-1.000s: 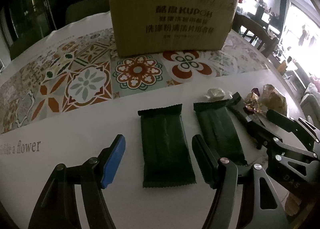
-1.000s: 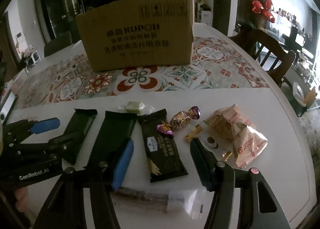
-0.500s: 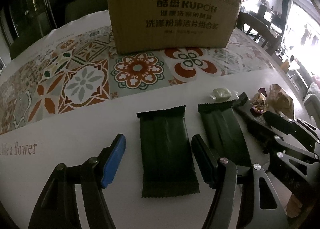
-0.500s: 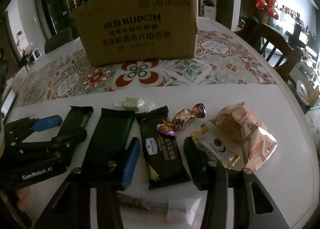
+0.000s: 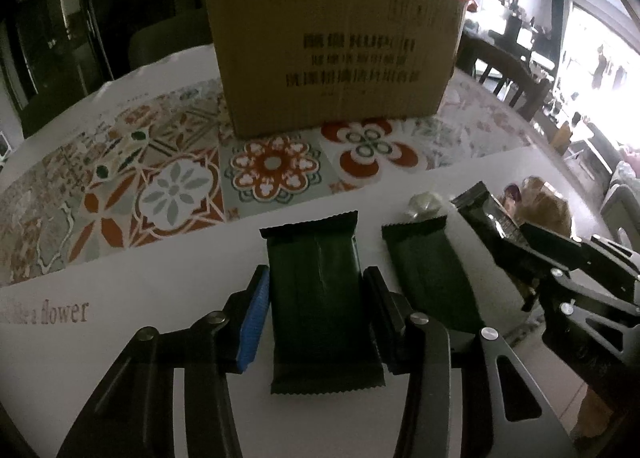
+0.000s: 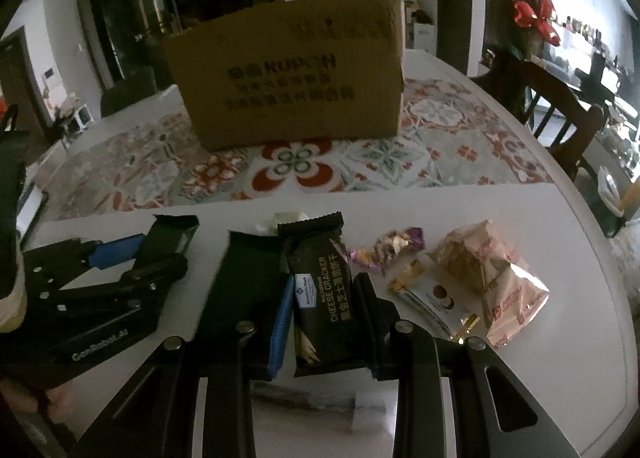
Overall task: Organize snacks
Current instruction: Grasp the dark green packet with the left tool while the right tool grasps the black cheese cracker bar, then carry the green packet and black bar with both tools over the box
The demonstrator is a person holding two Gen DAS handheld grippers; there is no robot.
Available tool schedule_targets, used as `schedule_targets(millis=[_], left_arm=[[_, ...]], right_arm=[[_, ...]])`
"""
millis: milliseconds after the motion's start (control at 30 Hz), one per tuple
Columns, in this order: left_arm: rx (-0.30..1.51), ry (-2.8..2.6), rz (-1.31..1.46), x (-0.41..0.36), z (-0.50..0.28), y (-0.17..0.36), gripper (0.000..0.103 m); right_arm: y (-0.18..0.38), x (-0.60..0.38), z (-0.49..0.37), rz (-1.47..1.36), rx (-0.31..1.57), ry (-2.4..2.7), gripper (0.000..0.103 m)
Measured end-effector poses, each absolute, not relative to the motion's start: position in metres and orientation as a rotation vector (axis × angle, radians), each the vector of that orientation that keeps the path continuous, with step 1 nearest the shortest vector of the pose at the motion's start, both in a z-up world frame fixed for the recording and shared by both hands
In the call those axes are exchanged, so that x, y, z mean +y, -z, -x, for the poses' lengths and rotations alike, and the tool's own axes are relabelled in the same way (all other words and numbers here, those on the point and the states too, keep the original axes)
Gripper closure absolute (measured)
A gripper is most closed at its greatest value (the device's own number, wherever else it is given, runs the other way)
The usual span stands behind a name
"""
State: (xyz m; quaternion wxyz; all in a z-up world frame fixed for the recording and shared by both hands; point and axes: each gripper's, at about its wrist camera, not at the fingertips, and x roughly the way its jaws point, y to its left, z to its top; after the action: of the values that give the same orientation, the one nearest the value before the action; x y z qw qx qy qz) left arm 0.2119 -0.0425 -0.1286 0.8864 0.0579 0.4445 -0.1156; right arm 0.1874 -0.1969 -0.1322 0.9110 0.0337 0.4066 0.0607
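The left gripper (image 5: 316, 312) is pinching a flat dark green foil snack packet (image 5: 320, 310) by its long edges, its pads pressing both sides. The right gripper (image 6: 322, 324) is likewise clamping a black cheese cracker packet (image 6: 322, 290) (label facing up). Ahead of both, a brown cardboard box (image 5: 334, 53) is standing on the patterned tablecloth (image 5: 176, 181).

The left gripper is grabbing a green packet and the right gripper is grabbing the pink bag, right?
Not quite. The right gripper is closed around the black cheese cracker packet, as the right wrist view shows; the pink bag lies untouched. The left gripper does grip a green packet.
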Motion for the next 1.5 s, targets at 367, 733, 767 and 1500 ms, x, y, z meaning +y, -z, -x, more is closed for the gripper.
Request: schedule_targets(millis=[367,733,767,1500], left_arm=[[0.830,0.247,-0.102,-0.034,-0.200,0.094,0.057],[0.714,0.247,-0.084,-0.025,-0.198,0.052,0.057],[0.698,0.245,-0.084,-0.024,-0.199,0.047,0.057],[0.540,0.264,-0.084,-0.025,-0.234,-0.022,0.057]], right_arm=[[0.104,-0.189,-0.179,-0.085,0.755,-0.143,0.071],[0.071,-0.184,-0.180,-0.097,0.652,-0.158,0.071],[0.067,-0.184,-0.180,-0.097,0.638,-0.160,0.071],[0.002,-0.188,-0.214,-0.111,0.452,-0.177,0.071]])
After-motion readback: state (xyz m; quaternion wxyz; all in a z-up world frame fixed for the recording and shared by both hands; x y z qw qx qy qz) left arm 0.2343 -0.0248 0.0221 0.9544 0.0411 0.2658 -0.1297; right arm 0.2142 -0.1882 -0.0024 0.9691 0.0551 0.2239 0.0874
